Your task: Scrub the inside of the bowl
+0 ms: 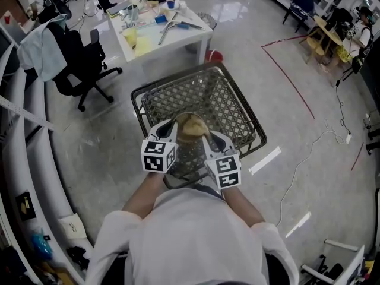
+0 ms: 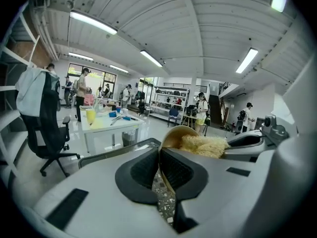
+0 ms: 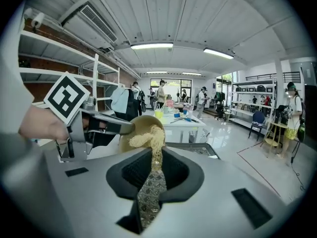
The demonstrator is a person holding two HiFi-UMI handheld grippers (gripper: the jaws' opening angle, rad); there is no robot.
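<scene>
The left gripper has its jaws almost closed on the thin rim of the tan bowl. The bowl is held tilted above the near edge of the wire basket. The right gripper pinches a yellow fibrous scrubber, which seems to press inside the bowl. Free floor surrounds the basket, and a white tabletop stands beyond it.

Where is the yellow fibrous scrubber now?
The yellow fibrous scrubber is mid right gripper view, clamped in the right gripper's jaws, pressed into the tan round bowl that the left gripper grips, above the wire mesh basket.
</scene>
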